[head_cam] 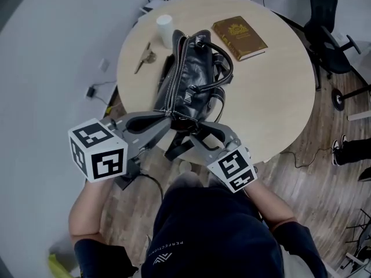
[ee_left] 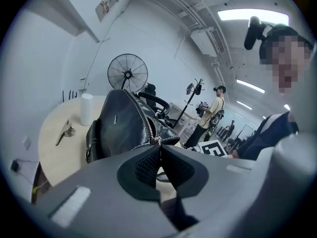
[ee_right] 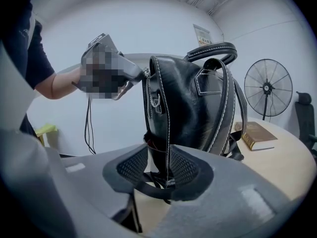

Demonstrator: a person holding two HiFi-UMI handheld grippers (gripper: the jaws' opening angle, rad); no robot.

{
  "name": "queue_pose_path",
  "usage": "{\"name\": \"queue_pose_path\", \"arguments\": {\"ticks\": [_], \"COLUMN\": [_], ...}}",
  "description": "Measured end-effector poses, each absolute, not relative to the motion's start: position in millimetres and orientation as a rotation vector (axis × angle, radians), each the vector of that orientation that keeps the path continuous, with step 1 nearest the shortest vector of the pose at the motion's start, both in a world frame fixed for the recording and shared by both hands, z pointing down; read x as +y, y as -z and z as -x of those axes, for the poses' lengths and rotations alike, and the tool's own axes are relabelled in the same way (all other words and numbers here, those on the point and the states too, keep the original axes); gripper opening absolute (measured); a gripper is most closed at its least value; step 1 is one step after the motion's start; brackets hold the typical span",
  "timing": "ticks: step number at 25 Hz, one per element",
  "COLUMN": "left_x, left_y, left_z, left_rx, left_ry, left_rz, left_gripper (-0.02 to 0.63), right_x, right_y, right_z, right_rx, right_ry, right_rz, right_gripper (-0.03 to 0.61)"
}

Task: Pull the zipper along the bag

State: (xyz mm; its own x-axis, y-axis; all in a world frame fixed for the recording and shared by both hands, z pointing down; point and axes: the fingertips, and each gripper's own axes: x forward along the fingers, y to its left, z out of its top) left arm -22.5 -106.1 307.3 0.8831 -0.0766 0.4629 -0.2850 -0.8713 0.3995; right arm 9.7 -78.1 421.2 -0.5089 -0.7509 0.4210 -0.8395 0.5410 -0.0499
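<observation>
One black bag (head_cam: 188, 74) upright at centre of table (head_cam: 278, 97); one book (head_cam: 239, 37) at 1 o'clock, one white cup (head_cam: 164, 29) at 11 o'clock. Two tongs engaged: left tongs (ee_left: 159, 146) clenched on zipper pull (ee_left: 154, 140) at bag's 6 o'clock end; right tongs (ee_right: 160, 156) grasping bag's lower end.

The left gripper (ee_left: 160, 146) is burying most of what looks like the zipper pull (ee_left: 159, 141) between its closed tips. In the head view it and the right gripper (ee_right: 158, 148) are hiding the bag's (head_cam: 191, 80) near end. A small object (head_cam: 145, 55) left of the bag is showing too small to identify.
</observation>
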Motion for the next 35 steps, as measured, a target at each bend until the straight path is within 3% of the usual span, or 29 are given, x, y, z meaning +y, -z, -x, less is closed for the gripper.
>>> {"name": "queue_pose_path", "arguments": {"ticks": [13, 35], "left_x": [-114.5, -125.9], "left_y": [-295.7, -286.3], "left_z": [15.1, 13.1], "left_rx": [-0.242, -0.150], "left_ry": [-0.771, -1.160], "left_rz": [-2.605, -2.691], "left_gripper": [0.025, 0.025], "right_x": [-72.7, -79.3], "right_y": [-406.4, -310.4], "right_z": [-9.8, -32.2], "right_rx": [-2.459, -2.619], "right_ry": [-0.339, -0.308], "right_rz": [-1.326, -1.371], "right_gripper": [0.138, 0.137]}}
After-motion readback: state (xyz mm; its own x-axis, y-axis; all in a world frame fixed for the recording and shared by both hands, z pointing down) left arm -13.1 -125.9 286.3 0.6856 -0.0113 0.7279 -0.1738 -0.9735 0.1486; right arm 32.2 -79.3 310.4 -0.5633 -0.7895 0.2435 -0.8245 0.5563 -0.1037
